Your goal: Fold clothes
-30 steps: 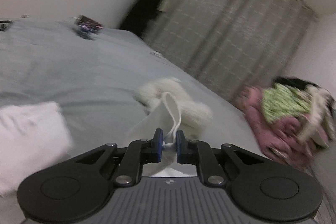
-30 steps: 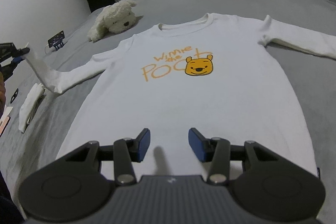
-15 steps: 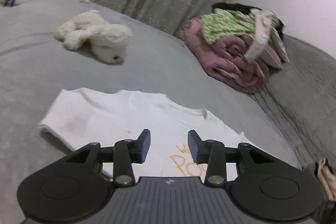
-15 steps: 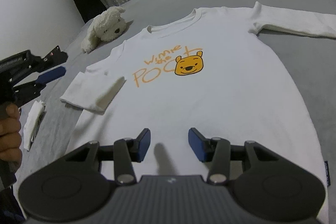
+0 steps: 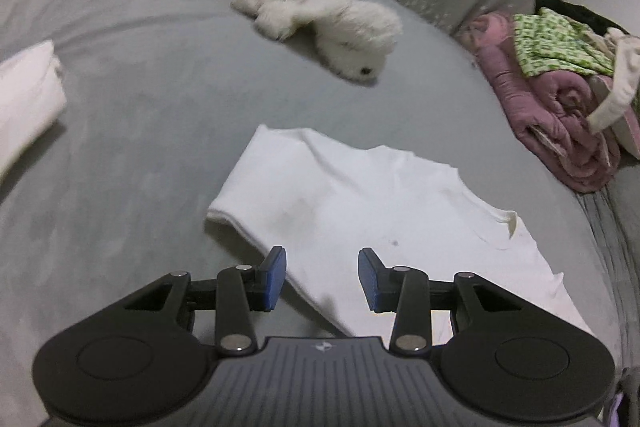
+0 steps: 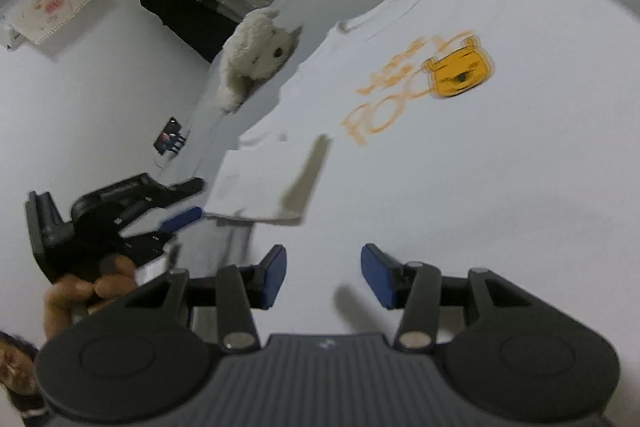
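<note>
One sleeve [image 5: 280,187] of your white shirt [image 6: 460,167] is folded in over the chest on the grey bed [image 5: 140,87]; the far sleeve is still spread. Your left gripper [image 5: 322,277] and right gripper [image 6: 323,277] are both released, holding nothing.

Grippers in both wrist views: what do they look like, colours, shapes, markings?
The left gripper and right gripper match: a dark grey ribbed body with a small pale logo, two round black discs at the sides, black linkage arms with silver pivot screws, and blue pads on the fingers. No cables or sleeves show.
</note>
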